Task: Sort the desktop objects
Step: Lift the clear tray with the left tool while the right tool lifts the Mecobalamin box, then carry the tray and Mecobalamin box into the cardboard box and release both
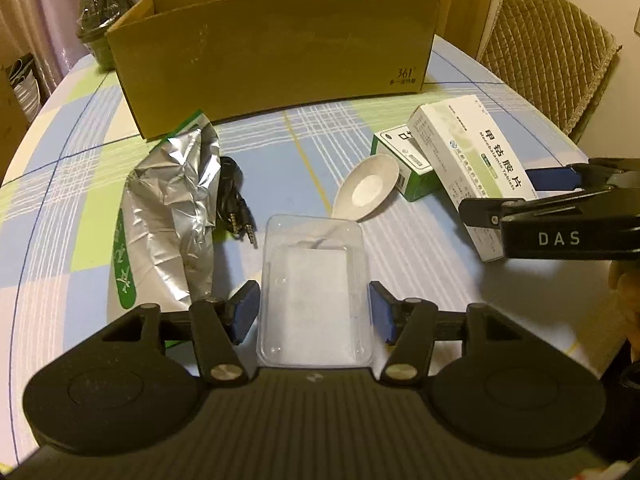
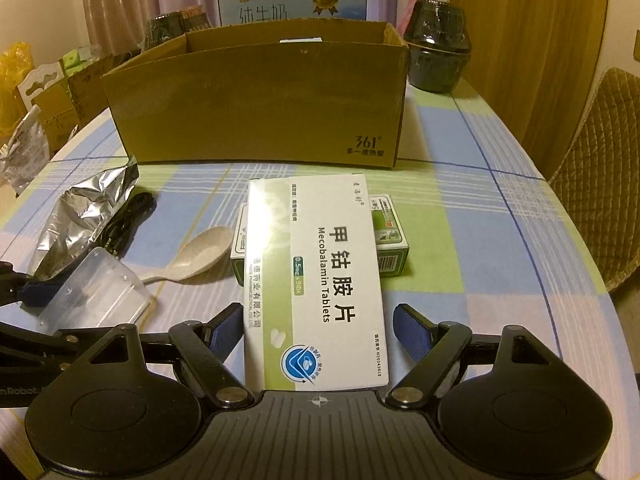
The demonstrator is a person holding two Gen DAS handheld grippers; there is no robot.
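My left gripper (image 1: 314, 310) is open, its blue pads on either side of a clear plastic tray (image 1: 314, 292) on the table, with small gaps. My right gripper (image 2: 318, 330) is open around the near end of a white and green Mecobalamin tablet box (image 2: 316, 276), which lies partly on a smaller green box (image 2: 390, 240). A cream spoon (image 2: 200, 258) lies between the tray (image 2: 96, 288) and the boxes. A crumpled foil bag (image 1: 168, 220) and a black audio cable (image 1: 232, 200) lie at the left. The right gripper also shows in the left wrist view (image 1: 516, 196).
An open cardboard box (image 1: 272, 60) stands at the back of the checked tablecloth (image 1: 420, 264). Dark wrapped pots (image 2: 436, 48) stand behind it, with a milk carton (image 2: 292, 0). A padded chair (image 1: 548, 52) is at the right table edge. Bags and cartons (image 2: 44, 92) stand off the left edge.
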